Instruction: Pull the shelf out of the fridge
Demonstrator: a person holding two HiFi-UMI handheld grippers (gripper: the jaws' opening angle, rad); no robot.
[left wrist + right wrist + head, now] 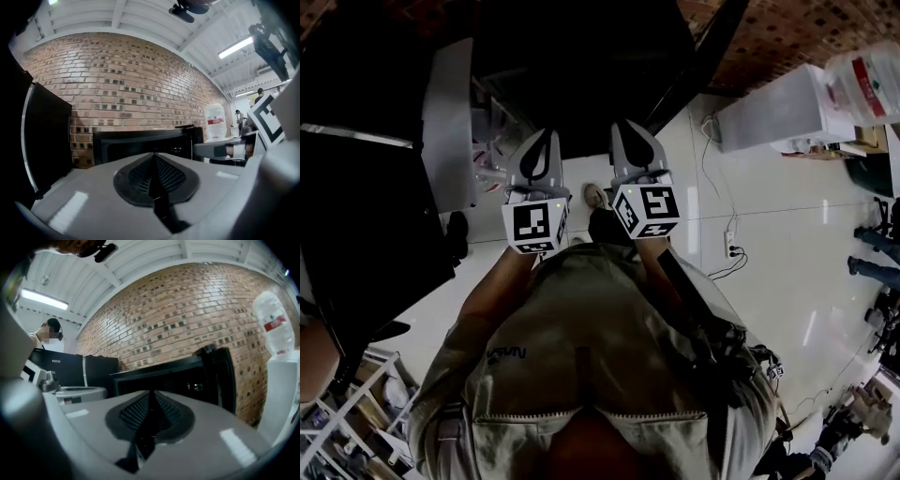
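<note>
Head view: person stands on a glossy white floor (769,253), facing a black fridge (581,66) backed onto a brick wall (117,79). Fridge door (220,376) is swung open at its right side. The interior is too dark in every view to make out the shelf.

A water dispenser with a bottle (274,324) on top stands right of the fridge, against the same wall.

Left gripper (542,139) and right gripper (628,131) are held side by side at chest level. Both point at the fridge opening and sit short of it, touching nothing.

Left gripper view: jaws pressed together with nothing between them, and the fridge front is dead ahead. Right gripper view: same, jaws pressed together with nothing between them.

A shoe (596,196) shows on the floor between the grippers. A power strip (731,246) with its cable lies on the floor to the right.
</note>
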